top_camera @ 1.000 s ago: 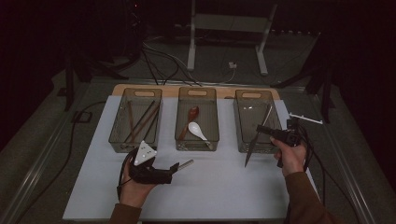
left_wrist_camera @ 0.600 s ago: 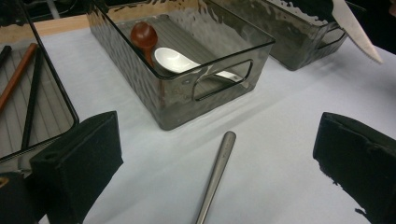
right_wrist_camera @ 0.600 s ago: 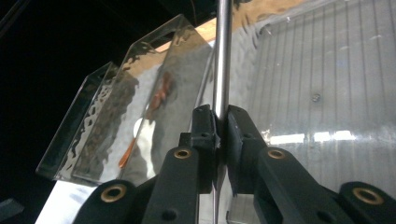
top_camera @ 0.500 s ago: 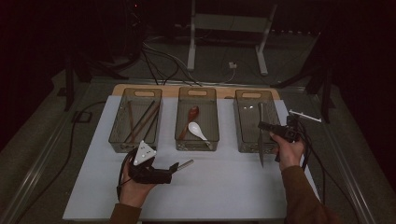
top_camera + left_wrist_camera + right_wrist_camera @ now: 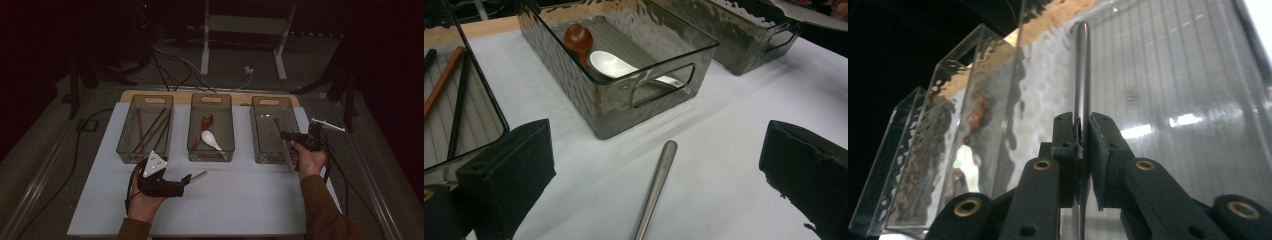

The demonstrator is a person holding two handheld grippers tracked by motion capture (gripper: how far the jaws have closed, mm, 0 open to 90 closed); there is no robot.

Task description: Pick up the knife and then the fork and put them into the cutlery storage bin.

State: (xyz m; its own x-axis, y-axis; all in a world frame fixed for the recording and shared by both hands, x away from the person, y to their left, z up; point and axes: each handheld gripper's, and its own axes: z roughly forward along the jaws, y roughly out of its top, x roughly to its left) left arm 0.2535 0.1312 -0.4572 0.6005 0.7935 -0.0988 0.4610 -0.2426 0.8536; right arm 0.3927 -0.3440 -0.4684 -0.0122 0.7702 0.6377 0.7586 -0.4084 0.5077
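Right gripper view: our right tongs (image 5: 1081, 145) pinch a steel knife (image 5: 1081, 70) inside the right-hand bin (image 5: 1193, 75); our left tongs (image 5: 654, 175) gape over another utensil handle (image 5: 657, 187).

High view above the table (image 5: 240, 200); both gripper views low, close, sharing the middle bin (image 5: 624, 95).

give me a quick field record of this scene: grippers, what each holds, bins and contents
left gripper: open, jaws wide, nothing held
between its jaws: metal utensil handle lying on the white table
right gripper: shut on a metal knife, over the right bin
left bin: chopsticks
middle bin: wooden spoon and white spoon
bin order: side by side along the far edge of the table
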